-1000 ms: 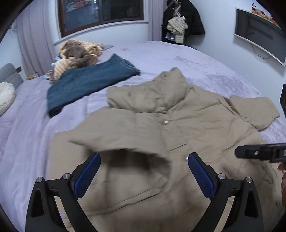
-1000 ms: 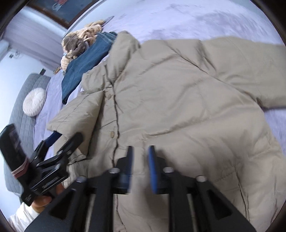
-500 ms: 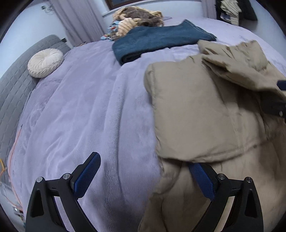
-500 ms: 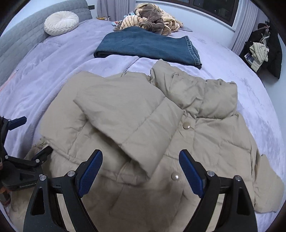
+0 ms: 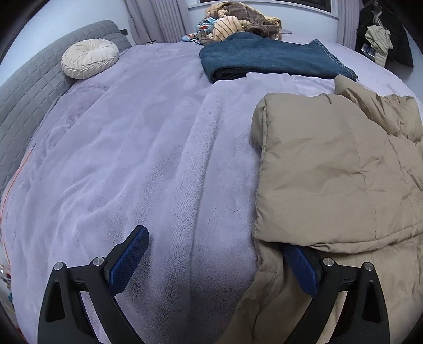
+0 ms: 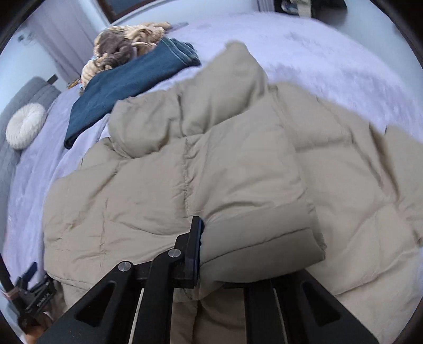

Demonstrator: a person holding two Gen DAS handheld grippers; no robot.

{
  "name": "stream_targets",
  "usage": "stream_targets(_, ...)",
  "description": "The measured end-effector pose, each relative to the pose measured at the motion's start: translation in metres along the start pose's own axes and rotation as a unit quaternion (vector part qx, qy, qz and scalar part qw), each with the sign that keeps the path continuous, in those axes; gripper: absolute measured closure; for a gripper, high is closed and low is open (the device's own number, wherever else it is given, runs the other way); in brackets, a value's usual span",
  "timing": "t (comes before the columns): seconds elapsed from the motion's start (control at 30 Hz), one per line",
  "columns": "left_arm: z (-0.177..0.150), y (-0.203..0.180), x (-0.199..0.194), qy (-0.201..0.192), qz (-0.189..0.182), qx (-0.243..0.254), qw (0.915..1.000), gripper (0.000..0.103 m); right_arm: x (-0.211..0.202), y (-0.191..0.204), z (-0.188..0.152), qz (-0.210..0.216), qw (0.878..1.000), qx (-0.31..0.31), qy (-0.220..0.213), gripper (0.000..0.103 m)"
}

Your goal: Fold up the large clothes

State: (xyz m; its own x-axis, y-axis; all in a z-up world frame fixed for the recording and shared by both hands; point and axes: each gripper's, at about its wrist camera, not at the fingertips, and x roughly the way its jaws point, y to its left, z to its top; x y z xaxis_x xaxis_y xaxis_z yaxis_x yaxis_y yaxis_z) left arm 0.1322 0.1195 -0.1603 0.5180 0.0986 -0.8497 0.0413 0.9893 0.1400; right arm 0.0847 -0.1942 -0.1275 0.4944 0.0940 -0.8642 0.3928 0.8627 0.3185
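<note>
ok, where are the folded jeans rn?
The folded jeans lie at the far side of the bed, just beyond the tan jacket and in front of the clothes pile.

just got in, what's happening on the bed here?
A person with two handheld grippers is folding a tan puffer jacket on the purple bedspread. The right gripper has closed on the cuff of the sleeve folded across the body. The left gripper is open at the jacket's edge, holding nothing. Folded jeans lie beyond.
</note>
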Motion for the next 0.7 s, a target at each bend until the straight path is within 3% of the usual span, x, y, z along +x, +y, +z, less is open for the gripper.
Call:
stream_targets(0.07,-0.002,0.006,-0.011,0.008,-0.019,0.024,0.9995,0.004,0.000,-0.023,-0.004,0.042,0.997,0.056,0.011,0.080)
stream_targets(0.17,-0.005,0.023,-0.036,0.005,-0.049,0.031,0.9983,0.004,-0.017,-0.038,-0.010,0.047,0.997,0.068,0.006,0.053)
stream_targets(0.2,-0.004,0.029,-0.045,0.001,-0.057,0.027,0.9980,0.005,-0.023,-0.041,-0.012,0.045,0.997,0.070,0.002,0.050)
stream_targets(0.27,0.006,0.039,-0.058,-0.012,-0.083,0.009,0.9965,0.027,-0.038,-0.049,-0.014,0.032,0.997,0.073,-0.009,0.050)
stream_targets(0.33,0.022,0.039,-0.060,-0.018,-0.102,-0.008,0.9945,0.040,-0.056,-0.057,-0.016,0.008,0.996,0.080,-0.034,0.053)
stream_targets(0.4,0.041,0.028,-0.053,-0.030,-0.125,-0.014,0.9916,0.048,-0.070,-0.057,-0.012,0.004,0.996,0.072,-0.061,0.086)
stream_targets(0.53,0.063,-0.015,-0.017,-0.023,-0.136,0.004,0.9904,0.048,-0.062,-0.032,-0.004,0.015,0.999,-0.001,-0.045,0.088)
stream_targets(0.67,0.057,-0.044,0.029,0.021,-0.100,0.013,0.9947,0.048,-0.024,-0.017,-0.007,-0.014,0.998,-0.066,-0.001,0.089)
stream_targets(0.7,0.055,-0.046,0.036,0.026,-0.097,0.012,0.9949,0.047,-0.016,-0.018,-0.006,-0.021,0.997,-0.072,0.004,0.094)
